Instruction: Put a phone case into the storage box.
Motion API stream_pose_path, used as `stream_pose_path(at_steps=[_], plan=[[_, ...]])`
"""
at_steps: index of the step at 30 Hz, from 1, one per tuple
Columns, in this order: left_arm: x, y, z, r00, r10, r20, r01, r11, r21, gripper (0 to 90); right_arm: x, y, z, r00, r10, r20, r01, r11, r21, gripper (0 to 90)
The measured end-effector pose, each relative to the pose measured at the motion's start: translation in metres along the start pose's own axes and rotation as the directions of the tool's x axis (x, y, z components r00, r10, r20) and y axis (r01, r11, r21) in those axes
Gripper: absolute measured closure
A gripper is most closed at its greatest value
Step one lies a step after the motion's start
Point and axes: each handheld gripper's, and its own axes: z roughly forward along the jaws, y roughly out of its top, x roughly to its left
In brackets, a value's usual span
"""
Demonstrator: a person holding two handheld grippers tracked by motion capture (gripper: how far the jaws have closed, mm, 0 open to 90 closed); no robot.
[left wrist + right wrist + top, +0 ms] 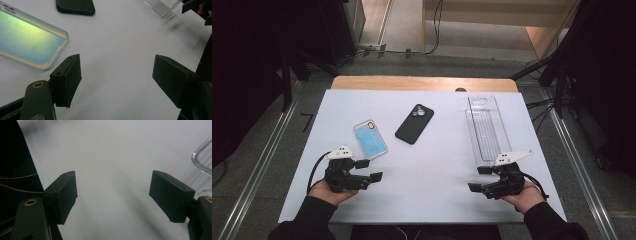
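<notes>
Two phone cases (370, 138) (414, 123), one tray (484, 128)

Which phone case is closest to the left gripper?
The shiny blue phone case with the clear rim. It lies just beyond the left gripper, while the black phone case lies farther back, toward the middle of the table.

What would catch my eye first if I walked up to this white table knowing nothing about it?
Probably the iridescent blue-green phone case lying flat left of centre, with a matte black phone case just beyond it to the right. On the right side lies a long clear plastic tray. Near the front edge, the left gripper and the right gripper, both black two-jaw tools in a person's hands, rest with jaws open and nothing between them.
</notes>
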Motion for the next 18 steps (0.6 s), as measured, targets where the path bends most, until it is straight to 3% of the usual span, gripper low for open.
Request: stream_pose_path(at_steps=[3, 8, 18], plan=[[0.001, 0.003, -0.002, 0.9999, -0.003, -0.014, 0.003, 1.0, 0.002, 23.4, 0.0, 0.0, 0.0, 1.0, 0.001, 0.001, -0.001, 1.0, 0.001, 20.3], [0.004, 0.012, -0.003, 0.9988, -0.042, -0.027, 0.041, 0.9991, -0.008, 23.5, 0.0, 0.0, 0.0, 1.0, 0.002, 0.002, -0.002, 1.0, 0.001, 20.3], [0.013, 0.025, -0.002, 0.9972, -0.051, -0.055, 0.051, 0.9987, -0.003, 24.0, 0.0, 0.0, 0.0, 0.9999, -0.004, -0.011, 0.004, 1.0, -0.002, 20.3]])
